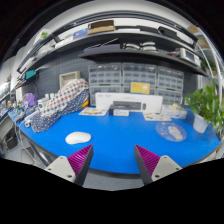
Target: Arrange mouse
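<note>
A white computer mouse (78, 138) lies on the blue mat (120, 135), ahead of and just left of my left finger. My gripper (111, 158) is open and empty above the mat's near edge. Its magenta pads (82, 157) stand wide apart with nothing between them. The mouse lies apart from the fingers, untouched.
A patterned cloth bundle (58, 104) lies at the mat's left. A white box-like device (120, 102) stands at the back centre. A clear round lid or dish (171, 131) sits at the right, with a green plant (208, 105) beyond. Shelves and drawer units fill the back.
</note>
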Tool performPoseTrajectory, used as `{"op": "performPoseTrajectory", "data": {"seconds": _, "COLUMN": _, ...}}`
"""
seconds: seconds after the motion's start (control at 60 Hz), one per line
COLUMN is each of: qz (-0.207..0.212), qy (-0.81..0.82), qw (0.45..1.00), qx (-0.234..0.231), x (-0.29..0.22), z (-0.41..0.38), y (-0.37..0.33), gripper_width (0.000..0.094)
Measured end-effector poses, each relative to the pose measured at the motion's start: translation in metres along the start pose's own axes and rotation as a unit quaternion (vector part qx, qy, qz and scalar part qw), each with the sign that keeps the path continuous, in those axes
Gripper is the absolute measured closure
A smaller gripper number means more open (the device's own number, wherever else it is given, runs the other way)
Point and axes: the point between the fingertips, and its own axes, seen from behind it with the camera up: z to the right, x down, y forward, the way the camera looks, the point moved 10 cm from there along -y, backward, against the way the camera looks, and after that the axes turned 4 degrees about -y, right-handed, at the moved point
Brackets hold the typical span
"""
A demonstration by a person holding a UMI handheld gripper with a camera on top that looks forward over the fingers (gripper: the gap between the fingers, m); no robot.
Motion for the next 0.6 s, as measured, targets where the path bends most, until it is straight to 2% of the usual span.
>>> {"op": "performPoseTrajectory", "data": {"seconds": 0.25, "qz": -0.061, "qy": 0.007, "qw": 0.997, "qx": -0.046, "x": 0.028, "z": -0.128, "y": 0.053, "gripper_width": 0.0093}}
{"op": "performPoseTrajectory", "data": {"seconds": 0.6, "qz": -0.095, "qy": 0.034, "qw": 0.995, "qx": 0.001, "x": 0.012, "z": -0.189, "y": 0.152, "gripper_width": 0.0109}}
